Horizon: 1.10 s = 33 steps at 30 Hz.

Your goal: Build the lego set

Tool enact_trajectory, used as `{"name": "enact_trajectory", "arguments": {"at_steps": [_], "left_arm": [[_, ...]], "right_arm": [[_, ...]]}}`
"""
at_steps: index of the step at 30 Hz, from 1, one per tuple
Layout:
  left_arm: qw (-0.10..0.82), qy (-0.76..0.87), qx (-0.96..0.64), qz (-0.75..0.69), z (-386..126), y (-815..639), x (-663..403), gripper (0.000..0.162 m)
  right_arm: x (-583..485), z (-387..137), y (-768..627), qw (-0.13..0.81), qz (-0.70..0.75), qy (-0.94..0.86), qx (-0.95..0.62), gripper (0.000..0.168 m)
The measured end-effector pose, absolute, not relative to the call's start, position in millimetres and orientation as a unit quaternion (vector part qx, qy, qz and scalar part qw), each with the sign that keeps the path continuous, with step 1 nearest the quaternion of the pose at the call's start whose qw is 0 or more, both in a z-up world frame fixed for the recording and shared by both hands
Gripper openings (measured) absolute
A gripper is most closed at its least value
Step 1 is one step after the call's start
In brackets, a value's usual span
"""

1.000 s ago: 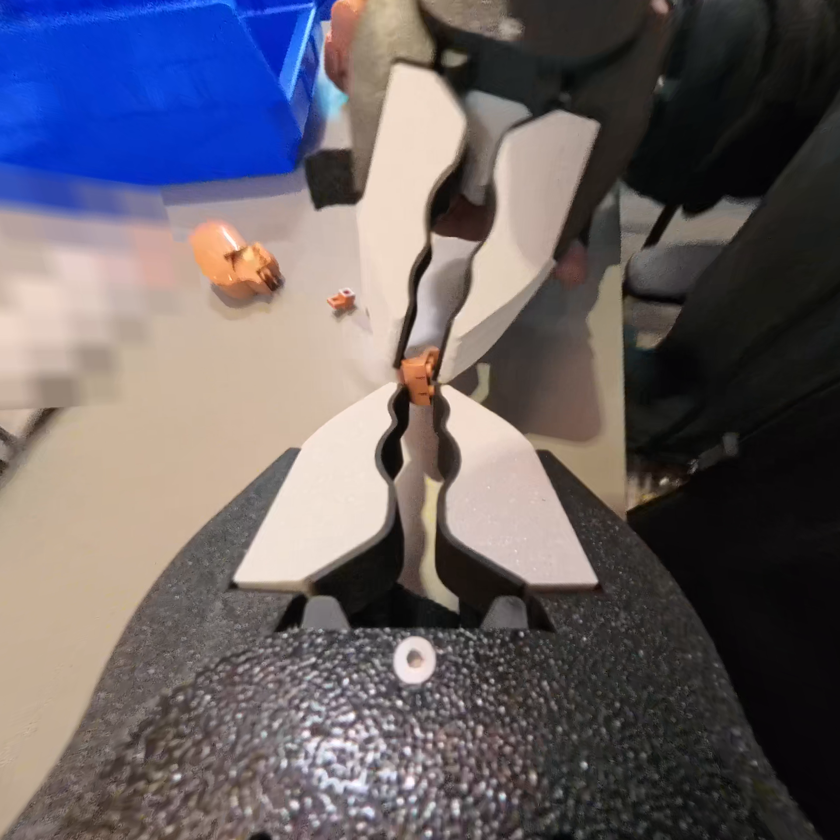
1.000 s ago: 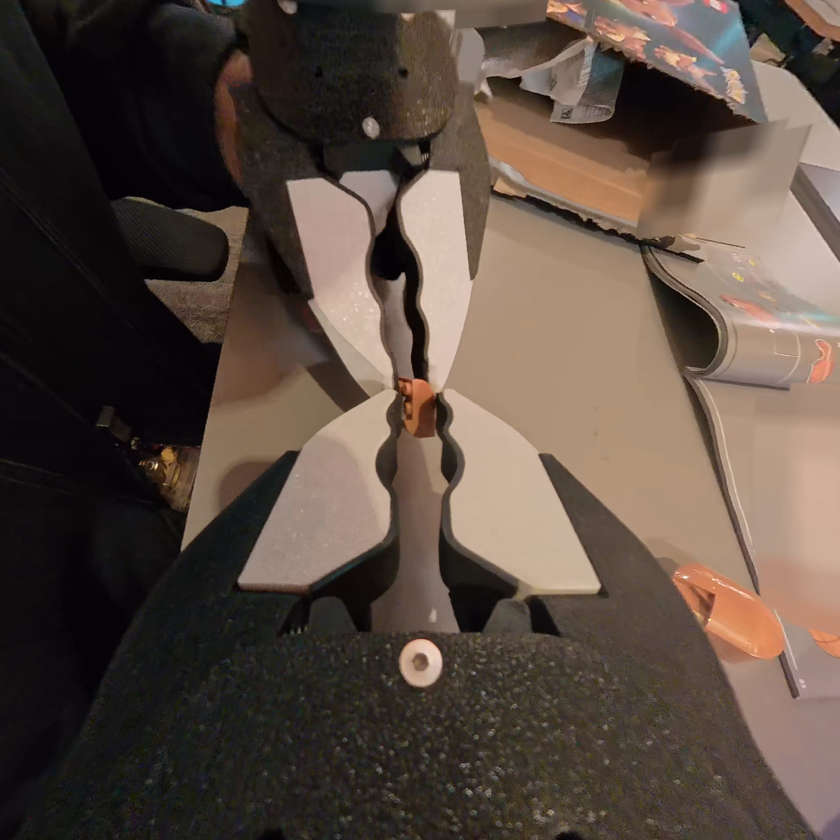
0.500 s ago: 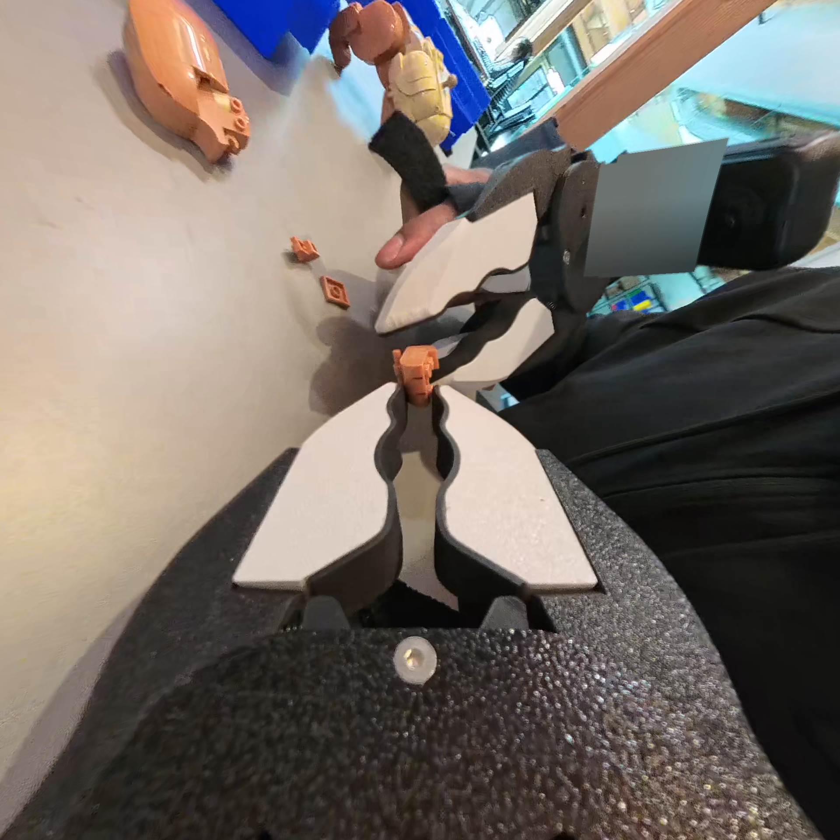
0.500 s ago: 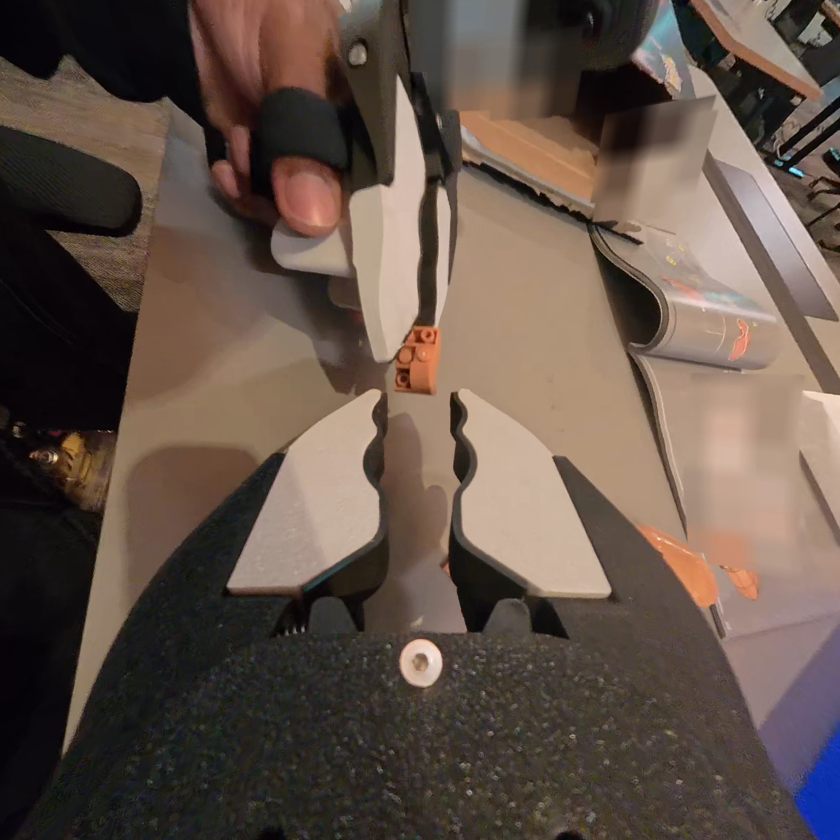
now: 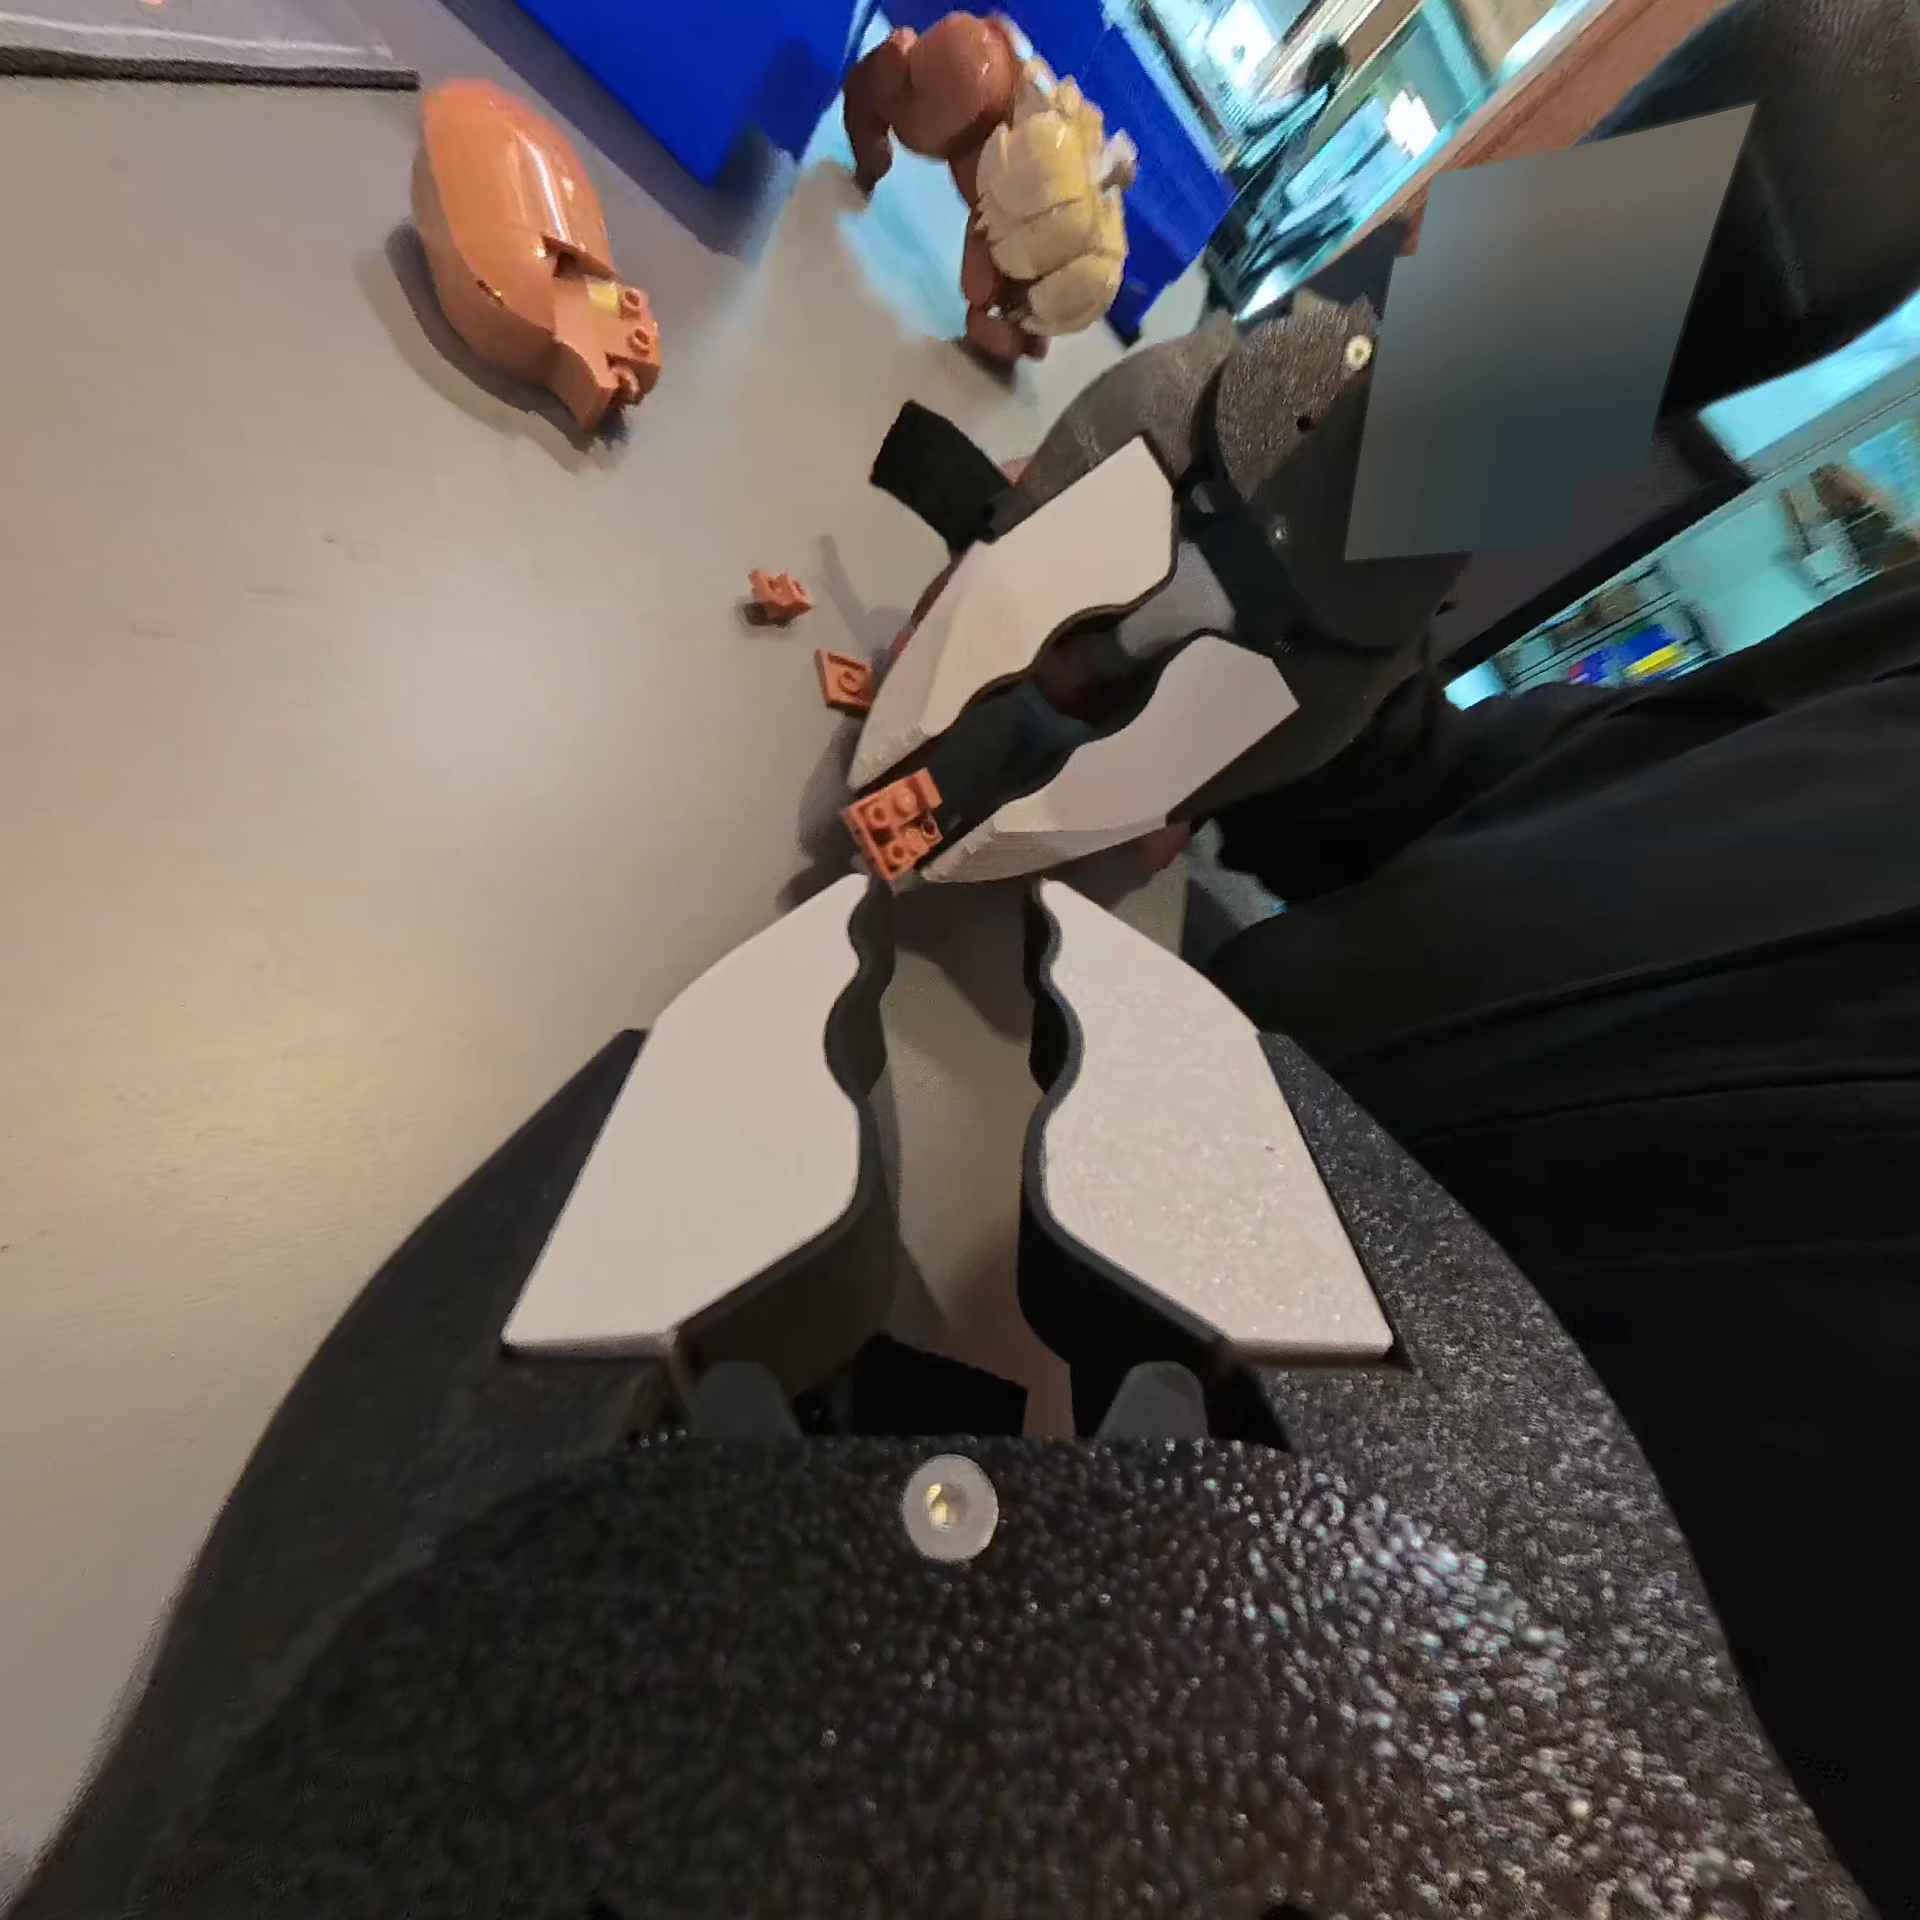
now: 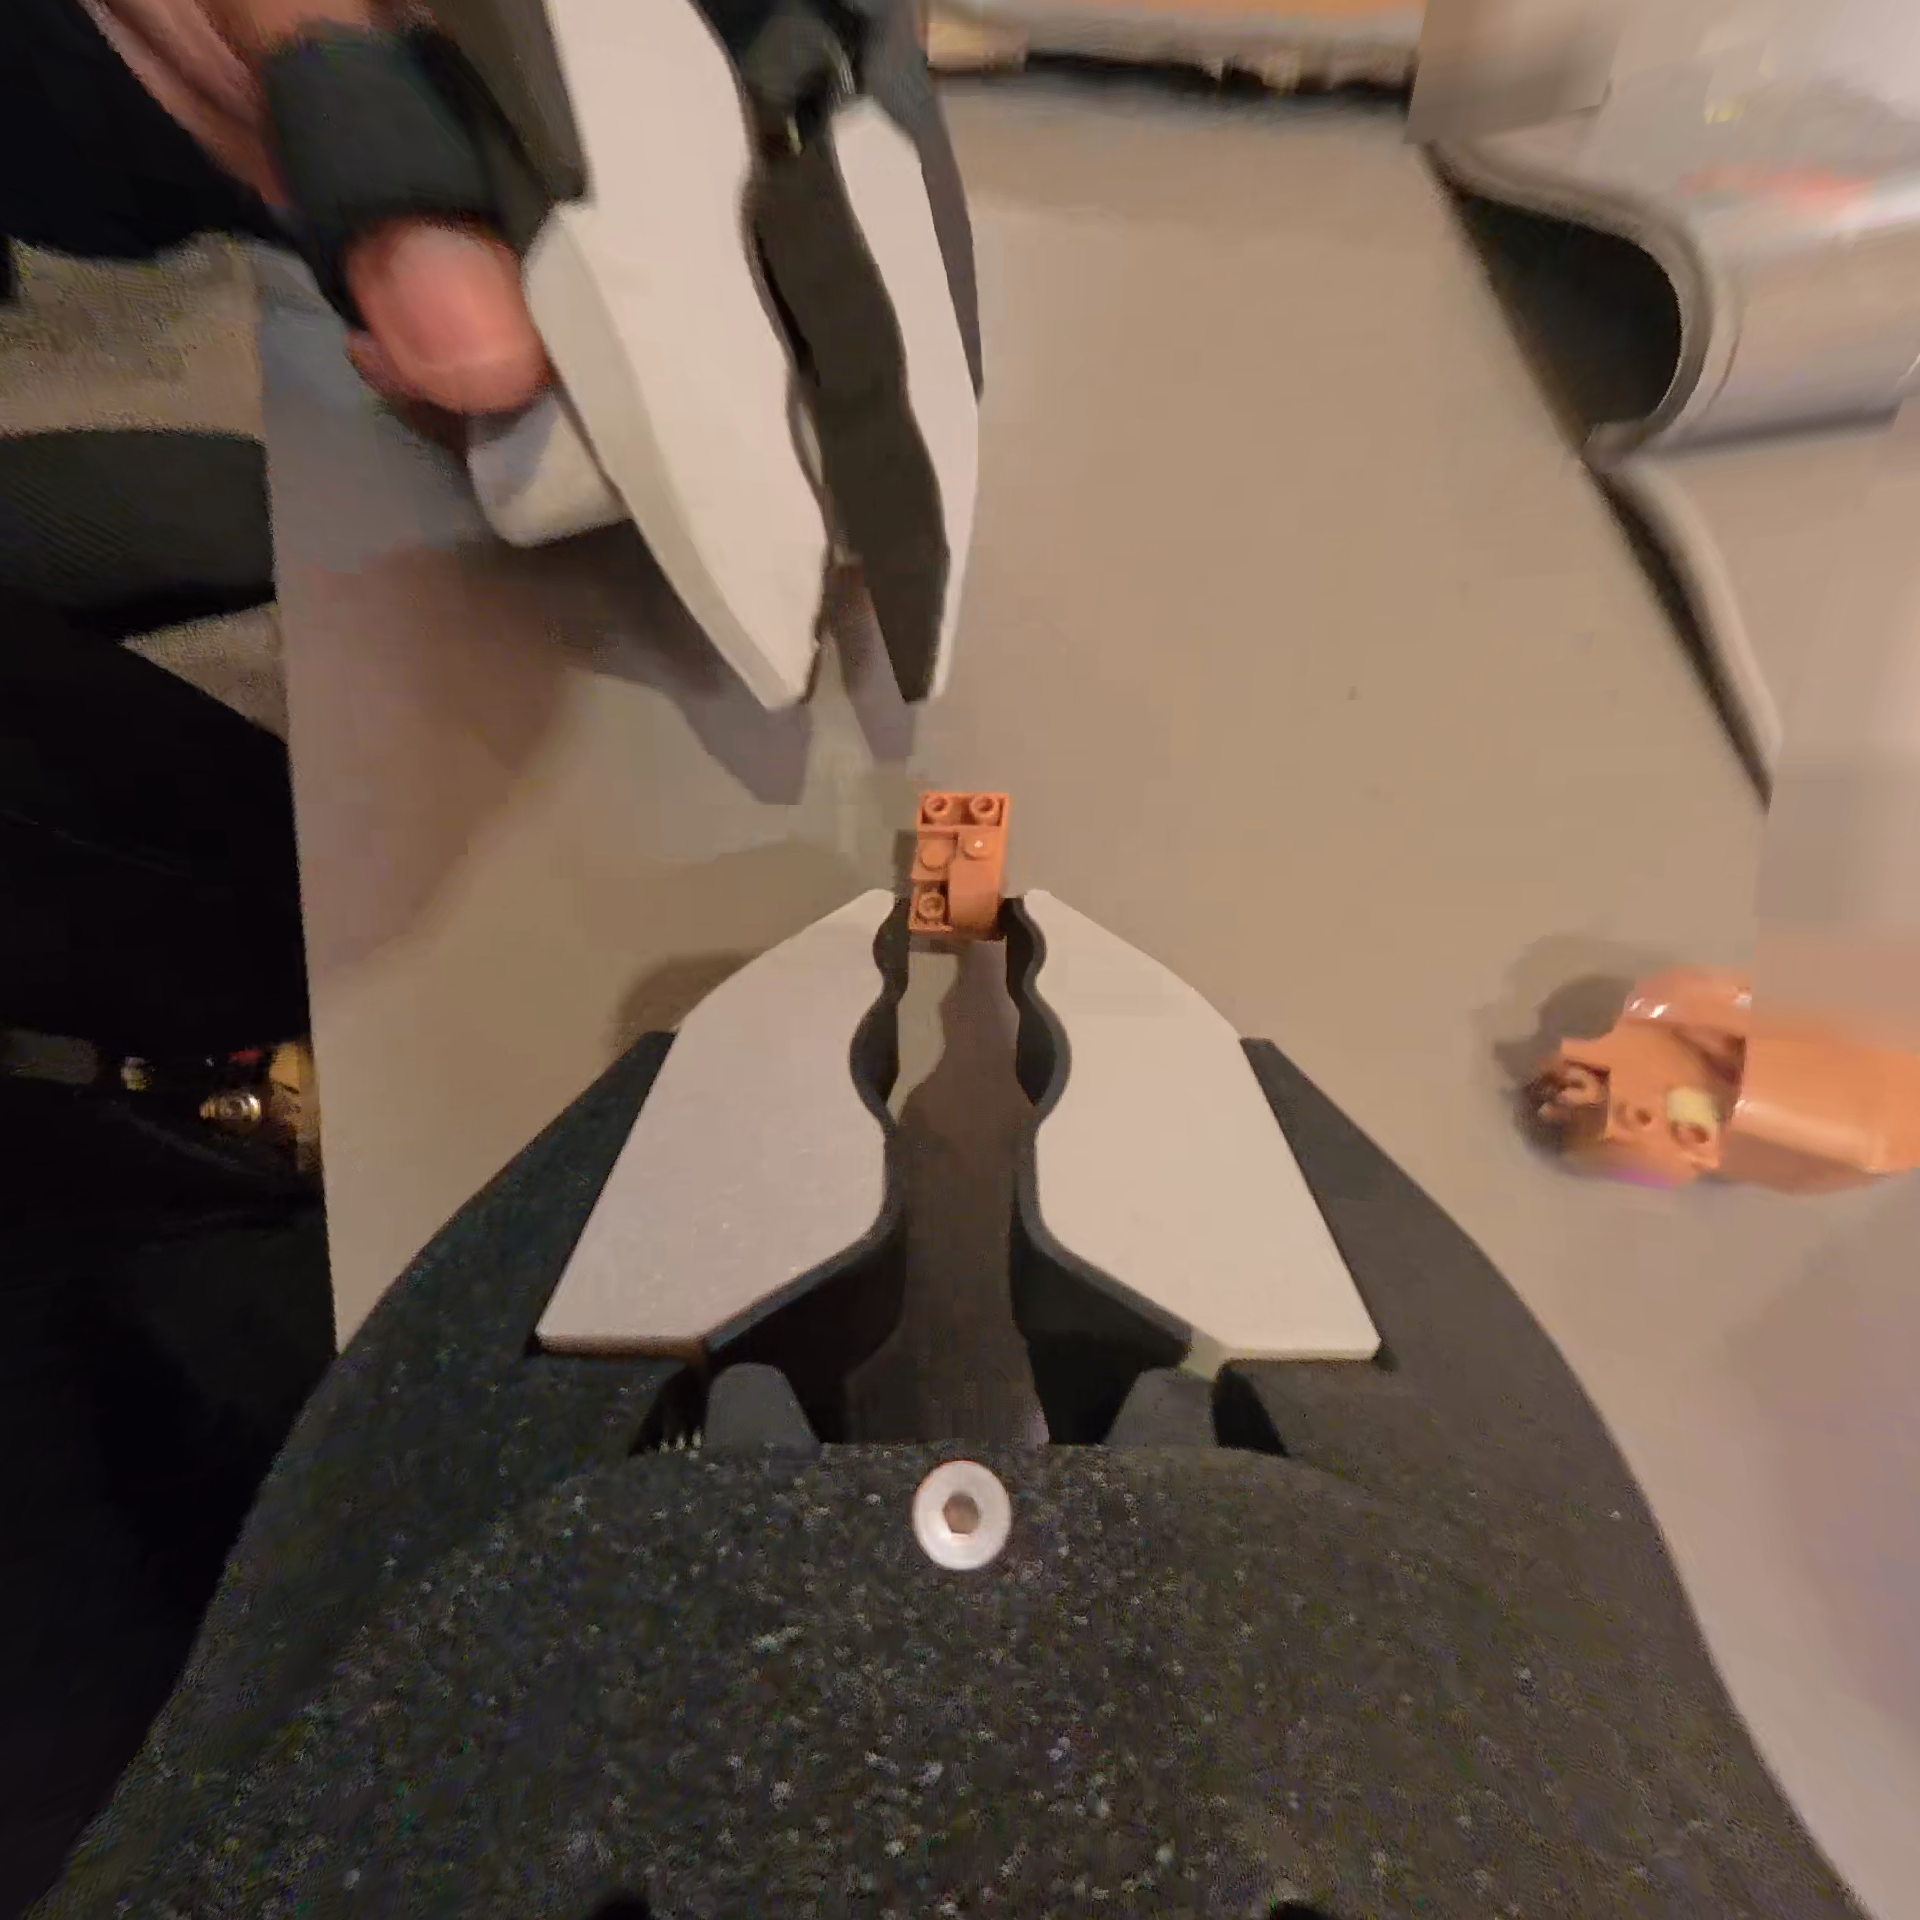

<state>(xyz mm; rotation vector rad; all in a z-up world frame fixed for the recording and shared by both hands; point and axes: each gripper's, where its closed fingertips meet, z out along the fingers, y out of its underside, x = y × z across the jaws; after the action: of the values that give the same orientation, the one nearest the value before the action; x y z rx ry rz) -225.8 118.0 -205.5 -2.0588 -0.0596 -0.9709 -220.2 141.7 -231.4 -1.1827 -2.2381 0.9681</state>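
Note:
A small orange brick assembly (image 6: 961, 871) is pinched between the tips of my right gripper (image 6: 958, 914), which is shut on it above the grey table (image 6: 1247, 623). In the left wrist view the same brick (image 5: 896, 831) sits at the tip of the right gripper (image 5: 906, 826), just ahead of my left gripper (image 5: 951, 894). The left gripper is open and empty. It also shows in the right wrist view (image 6: 852, 691), blurred, just beyond the brick and apart from it.
An orange curved shell piece (image 5: 520, 249) lies on the table (image 5: 312, 727), also seen in the right wrist view (image 6: 1683, 1101). A brown and cream figure (image 5: 1018, 208) stands by a blue bin (image 5: 675, 62). Two small orange pieces (image 5: 777, 597) (image 5: 844, 681) lie nearby. A curled booklet (image 6: 1662, 260) lies at the far right. My left and right fingertips are right by each other. The orange curved shell piece (image 5: 520, 249) sits 12 cm or so from the ends of my right fingers. It is also in sight in the right wrist view (image 6: 1718, 1015).
The brick has passed from my left gripper to my right. The right gripper has shut on it, the left has opened and drawn back a little.

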Motion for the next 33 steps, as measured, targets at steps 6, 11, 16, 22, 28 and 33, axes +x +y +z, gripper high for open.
{"name": "enact_trajectory", "arguments": {"at_steps": [6, 11, 16, 22, 28, 33], "left_arm": [[0.409, 0.004, -0.845, -0.343, -213.4, 117.3, -224.5, 0.024], [0.429, -0.005, -0.831, -0.354, -207.6, 115.1, -227.6, 0.024], [0.438, 0.0, -0.825, -0.356, -205.4, 115.2, -227.3, 0.024], [0.449, 0.0, -0.82, -0.355, -203.0, 113.7, -227.8, 0.024], [0.449, 0.008, -0.821, -0.352, -202.8, 113.7, -226.8, 0.024], [0.45, 0.014, -0.819, -0.355, -201.7, 114.1, -226.1, 0.024]], "right_arm": [[-216.1, -244.5, 151.2, 0.207, 0.309, -0.807, -0.458, 0.028], [-205.9, -221.7, 170.2, 0.236, 0.358, -0.781, -0.454, 0.03], [-210.3, -228.8, 224.3, 0.262, 0.297, -0.759, -0.517, 0.027], [-221.1, -243.4, 219.6, 0.24, 0.268, -0.776, -0.517, 0.013], [-226.6, -244.3, 217.6, 0.232, 0.281, -0.773, -0.52, 0.002], [-227.6, -234.9, 212.0, 0.226, 0.306, -0.762, -0.524, 0.016]]}}
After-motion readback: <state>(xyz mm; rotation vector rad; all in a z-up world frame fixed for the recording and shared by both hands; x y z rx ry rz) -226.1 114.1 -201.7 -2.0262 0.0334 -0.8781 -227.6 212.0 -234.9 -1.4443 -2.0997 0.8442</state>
